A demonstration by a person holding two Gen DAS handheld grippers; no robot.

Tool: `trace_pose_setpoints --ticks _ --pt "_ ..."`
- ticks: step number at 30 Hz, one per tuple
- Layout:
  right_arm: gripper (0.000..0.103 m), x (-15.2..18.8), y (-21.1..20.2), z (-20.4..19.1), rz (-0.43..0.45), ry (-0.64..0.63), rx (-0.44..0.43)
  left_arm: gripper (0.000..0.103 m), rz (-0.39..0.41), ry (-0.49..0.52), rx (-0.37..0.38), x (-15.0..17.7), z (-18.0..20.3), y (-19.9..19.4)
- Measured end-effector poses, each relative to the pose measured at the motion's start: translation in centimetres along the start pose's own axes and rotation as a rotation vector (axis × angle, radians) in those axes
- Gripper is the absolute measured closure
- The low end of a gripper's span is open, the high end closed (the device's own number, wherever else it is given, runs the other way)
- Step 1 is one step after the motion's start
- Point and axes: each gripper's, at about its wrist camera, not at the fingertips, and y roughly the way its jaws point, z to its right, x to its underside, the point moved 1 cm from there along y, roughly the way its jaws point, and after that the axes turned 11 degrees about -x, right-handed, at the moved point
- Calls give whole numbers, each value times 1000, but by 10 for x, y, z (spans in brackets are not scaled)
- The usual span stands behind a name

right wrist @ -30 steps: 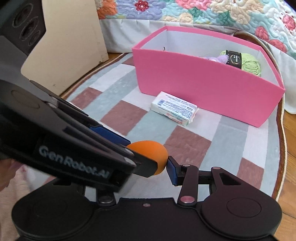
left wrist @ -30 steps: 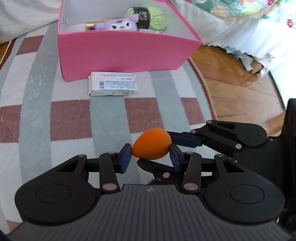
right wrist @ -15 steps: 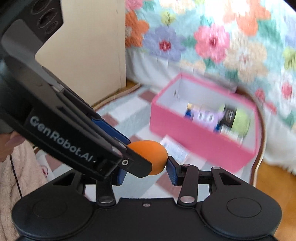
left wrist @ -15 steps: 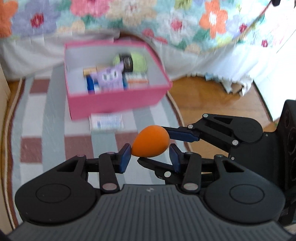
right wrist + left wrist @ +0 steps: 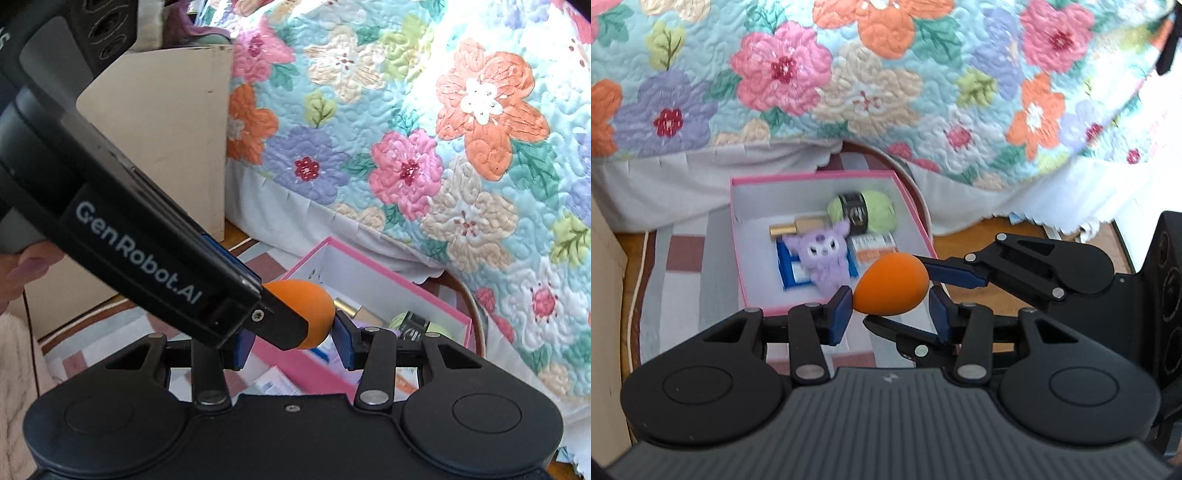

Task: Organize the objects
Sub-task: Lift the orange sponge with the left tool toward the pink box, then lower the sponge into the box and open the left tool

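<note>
An orange egg-shaped sponge (image 5: 892, 288) hangs in the air above the near right corner of the pink box (image 5: 737, 258). My left gripper (image 5: 890, 310) is shut on it, one blue pad at each end. The right gripper's fingers (image 5: 956, 276) come in from the right and clamp the same sponge above and below. In the right wrist view my right gripper (image 5: 293, 343) holds the sponge (image 5: 314, 310), and the left gripper's finger (image 5: 280, 328) crosses in front. Inside the box lie a purple plush (image 5: 823, 258), green yarn (image 5: 877, 212) and a gold tube (image 5: 790, 229).
A floral quilt (image 5: 886, 92) hangs over the bed behind the box. A beige cabinet (image 5: 166, 129) stands at the left. The box sits on a striped rug (image 5: 683, 280), with a white packet (image 5: 273, 384) before it and wood floor (image 5: 979, 236) to the right.
Both grippers have risen together with the orange sponge still clamped between them. The box now lies lower and smaller in view, its inside is visible, and the quilt fills the top.
</note>
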Motion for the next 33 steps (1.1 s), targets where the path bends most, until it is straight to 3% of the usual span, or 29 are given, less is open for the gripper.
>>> trace_pose_setpoints --ticks 4,11,20,27,33 --pt "53 -11 23 35 18 53 -26 59 -22 -71 -29 -31 -10 41" --pt "53 -15 90 91 -72 91 -17 58 -99 -189 -40 -65 -28 127" --pt "53 7 160 162 -51 346 -67 58 -92 -257 -59 -72 -47 208" --pt "53 19 194 182 -111 368 -65 58 -90 -329 -21 -60 -62 251" --pt "53 23 211 184 -158 352 -50 58 -93 -384 4 -52 -73 265"
